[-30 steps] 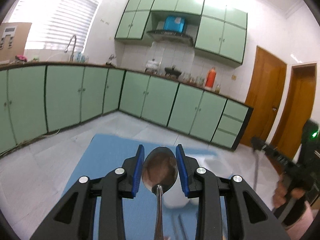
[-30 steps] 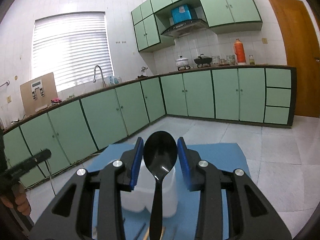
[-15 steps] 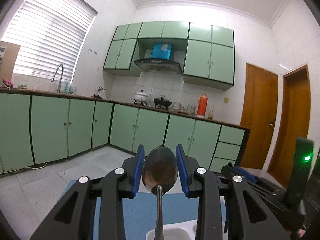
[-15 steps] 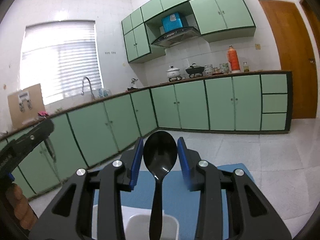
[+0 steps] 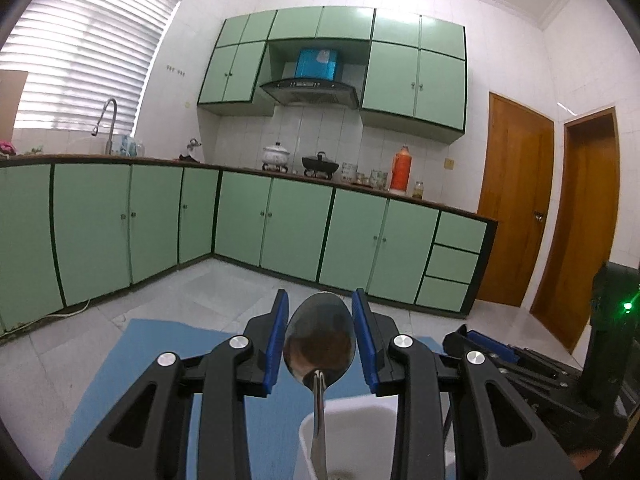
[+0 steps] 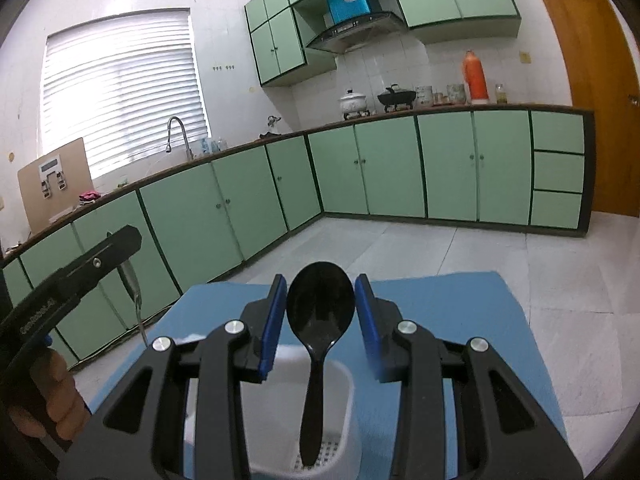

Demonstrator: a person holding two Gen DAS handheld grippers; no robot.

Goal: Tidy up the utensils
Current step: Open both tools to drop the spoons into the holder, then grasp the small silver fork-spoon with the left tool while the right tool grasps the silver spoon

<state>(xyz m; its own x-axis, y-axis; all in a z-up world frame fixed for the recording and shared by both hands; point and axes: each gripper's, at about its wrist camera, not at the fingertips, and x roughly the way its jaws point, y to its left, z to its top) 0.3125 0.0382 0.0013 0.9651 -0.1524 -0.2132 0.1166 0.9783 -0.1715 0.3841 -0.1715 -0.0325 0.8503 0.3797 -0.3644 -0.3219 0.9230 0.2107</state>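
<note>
1. The left gripper (image 5: 320, 350) has a metal spoon (image 5: 319, 346) standing between its blue pads (image 5: 276, 344), bowl up. The fingers stand about as wide as the spoon bowl. Whether the pads really press it, the pictures do not show clearly.
2. The handle of the metal spoon goes down into the white holder (image 5: 352, 440), which stands on the blue mat (image 5: 132, 364). So this spoon seems to be already partly in its place.
3. The right gripper (image 6: 321, 320) has a black spoon (image 6: 320, 308) between its pads in the same way, bowl up. A narrow gap shows on both sides of the bowl, so the grip cannot be told for sure.
4. The lower end of the black spoon reaches the perforated bottom of the white holder (image 6: 340, 420).
5. As a judgement, both spoons are near the end of their placing. What is left is to let them go and to draw the grippers away. Other utensils still to sort are not visible here.
6. No brand is readable. On the side of the left gripper, seen from the right wrist camera, there is small white writing, but it is too blurred to read.
</note>
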